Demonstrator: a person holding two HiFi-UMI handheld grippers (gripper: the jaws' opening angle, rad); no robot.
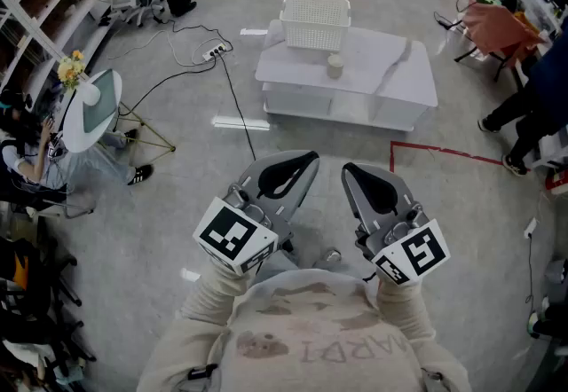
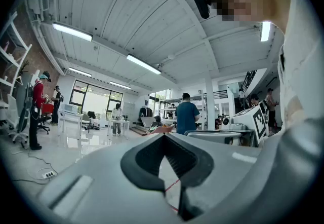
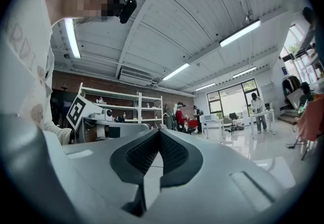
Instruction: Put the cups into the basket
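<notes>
A grey floor (image 1: 160, 231) is seen from above, and on it, at 12 o'clock from the person, a low white table (image 1: 395, 75) is set well apart from both grippers. A white slatted basket (image 1: 315, 22) is placed on the far-left part of the tabletop. A single tan cup (image 1: 335, 66) is stood upright on the table just beside the basket, at the basket's 5 o'clock, outside it. A line of red tape (image 1: 435, 151) is laid on the floor at the table's 5 o'clock, and a white power strip (image 1: 213, 52) with black cables is seen at the table's 9 o'clock.

The left gripper (image 1: 311, 155) and the right gripper (image 1: 348, 168) are held side by side close to the person's chest, both pointed toward 12 o'clock. In the left gripper view the dark pads (image 2: 144, 159) are pressed together at their tips, and only a hollow diamond gap is left behind them, with nothing held in it. In the right gripper view the pads (image 3: 142, 154) are likewise pressed together at the tips, and nothing is pinched between them.
</notes>
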